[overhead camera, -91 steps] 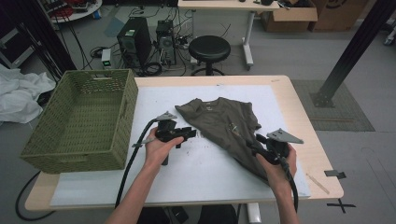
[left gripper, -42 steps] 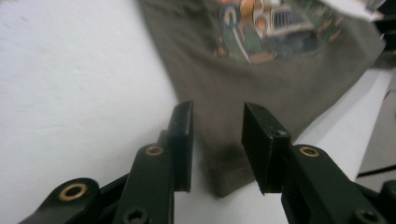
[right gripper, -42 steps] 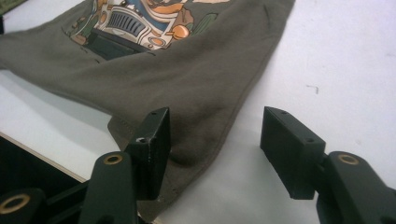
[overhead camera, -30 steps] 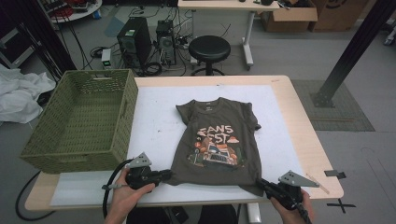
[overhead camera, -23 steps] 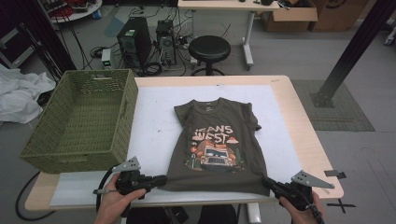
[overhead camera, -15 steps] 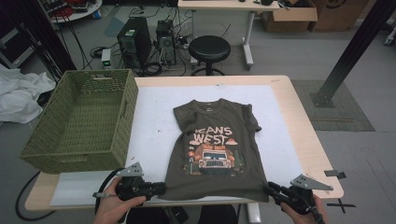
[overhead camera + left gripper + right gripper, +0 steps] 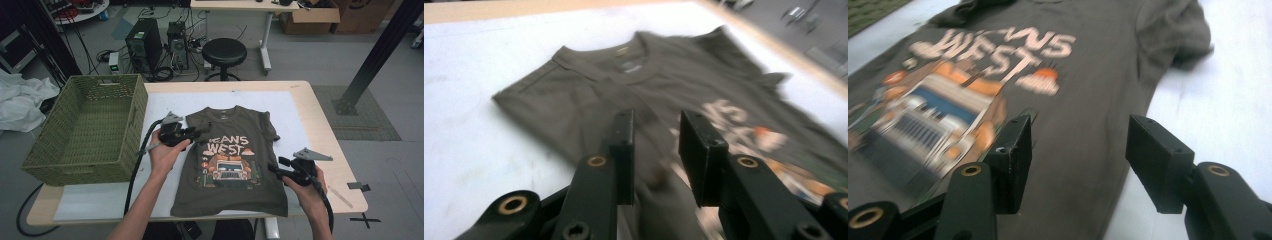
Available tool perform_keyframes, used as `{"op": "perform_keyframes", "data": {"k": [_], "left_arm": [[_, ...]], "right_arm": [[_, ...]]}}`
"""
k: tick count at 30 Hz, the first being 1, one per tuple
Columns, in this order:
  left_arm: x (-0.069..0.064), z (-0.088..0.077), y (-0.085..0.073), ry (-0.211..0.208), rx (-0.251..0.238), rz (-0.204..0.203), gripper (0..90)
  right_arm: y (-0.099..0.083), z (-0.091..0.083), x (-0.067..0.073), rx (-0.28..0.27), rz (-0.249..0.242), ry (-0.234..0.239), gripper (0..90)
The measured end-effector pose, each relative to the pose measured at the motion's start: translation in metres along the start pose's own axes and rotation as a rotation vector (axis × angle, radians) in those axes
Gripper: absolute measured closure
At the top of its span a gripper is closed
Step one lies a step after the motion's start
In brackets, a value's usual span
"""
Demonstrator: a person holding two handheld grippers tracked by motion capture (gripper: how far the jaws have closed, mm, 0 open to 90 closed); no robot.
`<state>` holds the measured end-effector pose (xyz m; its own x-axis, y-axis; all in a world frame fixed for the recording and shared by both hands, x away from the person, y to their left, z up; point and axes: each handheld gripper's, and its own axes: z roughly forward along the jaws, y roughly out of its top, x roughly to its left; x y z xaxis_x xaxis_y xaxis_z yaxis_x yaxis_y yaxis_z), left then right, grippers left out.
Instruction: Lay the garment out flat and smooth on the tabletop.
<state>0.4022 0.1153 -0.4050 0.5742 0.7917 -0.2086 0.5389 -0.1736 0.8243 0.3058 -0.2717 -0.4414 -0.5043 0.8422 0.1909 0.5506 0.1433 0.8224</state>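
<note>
A dark olive T-shirt (image 7: 232, 155) lies flat on the white mat (image 7: 165, 105), print side up, collar toward the far side. My left gripper (image 7: 201, 133) hovers over the shirt's left sleeve and shoulder. Its jaws have just been opening, and in the left gripper view my left gripper (image 7: 656, 122) has a gap with nothing in it above the T-shirt (image 7: 589, 95). My right gripper (image 7: 276, 166) is at the shirt's right edge. It too has just been opening; my right gripper (image 7: 1078, 132) stands wide and empty over the T-shirt (image 7: 1098, 75).
A green woven basket (image 7: 85, 125) stands on the table's left end, close to my left hand. The wooden table edge (image 7: 325, 125) runs along the right. Beyond the table are a black stool (image 7: 223, 52) and computer towers (image 7: 145, 47).
Both grippers let go of the shirt's near hem and moved away from the front edge, the left up to the shoulder, the right to the shirt's right side. The shirt now lies spread flat.
</note>
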Motion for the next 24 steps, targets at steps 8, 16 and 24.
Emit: {"op": "perform_keyframes", "data": {"k": [8, 16, 24], "left_arm": [[0.008, 0.061, 0.01, 0.065, 0.128, 0.041, 63.7], [0.021, 0.066, 0.006, 0.059, 0.169, 0.076, 90.0], [0.052, 0.02, 0.0, 0.194, 0.111, -0.034, 90.0]], "right_arm": [[0.046, 0.041, -0.034, -0.045, 0.036, -0.132, 41.7], [0.063, 0.093, -0.06, 0.077, 0.081, -0.199, 53.2], [0.064, 0.095, -0.056, 0.089, 0.019, -0.205, 61.6]]}}
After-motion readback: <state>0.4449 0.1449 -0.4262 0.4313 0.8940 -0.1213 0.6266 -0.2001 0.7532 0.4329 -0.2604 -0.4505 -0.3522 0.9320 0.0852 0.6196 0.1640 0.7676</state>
